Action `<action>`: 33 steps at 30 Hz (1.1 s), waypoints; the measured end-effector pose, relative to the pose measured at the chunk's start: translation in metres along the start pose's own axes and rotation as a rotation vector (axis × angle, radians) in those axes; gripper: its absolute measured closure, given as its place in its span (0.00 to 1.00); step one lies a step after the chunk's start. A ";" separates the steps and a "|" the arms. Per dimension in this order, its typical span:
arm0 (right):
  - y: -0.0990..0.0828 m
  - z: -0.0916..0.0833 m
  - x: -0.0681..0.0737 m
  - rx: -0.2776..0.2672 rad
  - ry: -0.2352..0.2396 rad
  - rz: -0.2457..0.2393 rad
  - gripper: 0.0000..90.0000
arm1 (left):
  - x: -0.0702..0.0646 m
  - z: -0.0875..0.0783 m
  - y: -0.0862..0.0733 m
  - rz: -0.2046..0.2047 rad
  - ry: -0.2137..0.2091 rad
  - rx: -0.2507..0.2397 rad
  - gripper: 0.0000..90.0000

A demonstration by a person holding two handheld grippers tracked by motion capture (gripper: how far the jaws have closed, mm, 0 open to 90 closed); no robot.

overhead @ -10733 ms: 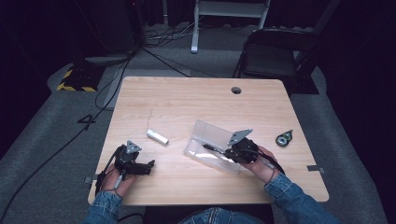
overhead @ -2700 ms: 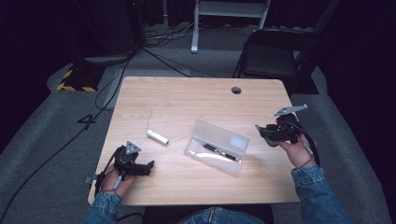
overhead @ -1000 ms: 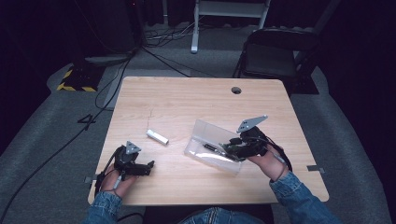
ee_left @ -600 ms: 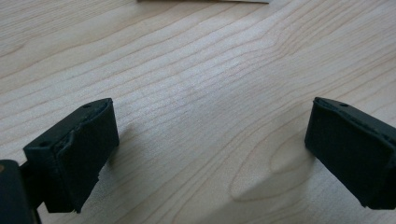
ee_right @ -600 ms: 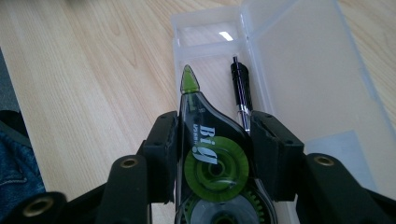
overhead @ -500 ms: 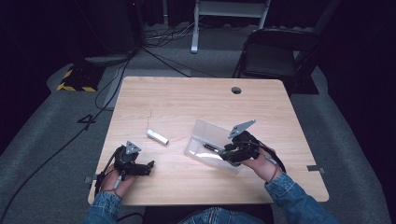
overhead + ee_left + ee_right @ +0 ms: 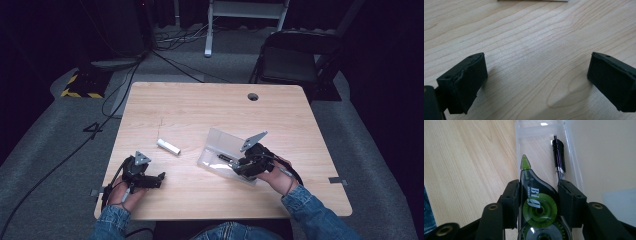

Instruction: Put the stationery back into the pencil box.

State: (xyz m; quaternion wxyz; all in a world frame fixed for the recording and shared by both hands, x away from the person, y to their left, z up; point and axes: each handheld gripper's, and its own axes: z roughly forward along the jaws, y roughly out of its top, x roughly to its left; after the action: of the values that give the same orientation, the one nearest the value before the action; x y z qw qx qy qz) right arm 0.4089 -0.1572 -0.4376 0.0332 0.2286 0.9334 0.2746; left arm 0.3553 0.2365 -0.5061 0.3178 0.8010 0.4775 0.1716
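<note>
Correction tape (image 7: 537,202) reads "BiG", clamped by right tool (image 7: 539,200).

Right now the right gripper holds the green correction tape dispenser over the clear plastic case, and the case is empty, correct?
Not quite. The right gripper does hold the green correction tape dispenser over the clear plastic case, but a black pen lies inside it, as the right gripper view shows.
</note>
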 end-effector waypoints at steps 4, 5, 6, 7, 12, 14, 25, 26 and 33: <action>-0.001 0.003 0.000 0.010 -0.004 0.003 0.60 | 0.000 0.000 0.000 0.003 0.000 0.002 0.03; -0.001 0.004 -0.001 0.010 -0.003 0.001 0.60 | 0.000 0.000 0.000 0.000 0.000 0.000 0.03; -0.001 0.004 -0.001 0.010 -0.003 0.003 0.60 | 0.000 0.000 0.000 0.001 0.000 0.000 0.03; -0.001 0.004 -0.001 0.013 -0.003 0.004 0.60 | 0.000 0.000 0.000 0.000 0.000 0.000 0.03; -0.002 0.008 -0.001 0.026 -0.007 -0.004 0.60 | 0.000 0.000 0.000 0.000 0.000 0.001 0.03; -0.003 0.009 -0.001 0.031 -0.004 -0.004 0.60 | 0.000 0.000 0.000 0.000 0.000 0.000 0.03; -0.005 0.016 -0.003 0.054 0.007 -0.002 0.59 | 0.000 0.000 0.000 0.000 0.000 0.001 0.03; -0.005 0.016 -0.004 0.057 0.009 -0.005 0.59 | 0.000 0.000 0.000 0.000 0.000 0.001 0.03; -0.006 0.018 -0.005 0.061 0.017 0.001 0.58 | 0.000 0.000 0.000 0.000 0.000 0.000 0.03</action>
State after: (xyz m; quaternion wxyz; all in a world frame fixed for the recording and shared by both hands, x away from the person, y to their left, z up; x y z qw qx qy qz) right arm 0.4145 -0.1548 -0.4564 0.0180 0.2275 0.9415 0.2479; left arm 0.3553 0.2365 -0.5060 0.3177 0.8010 0.4776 0.1714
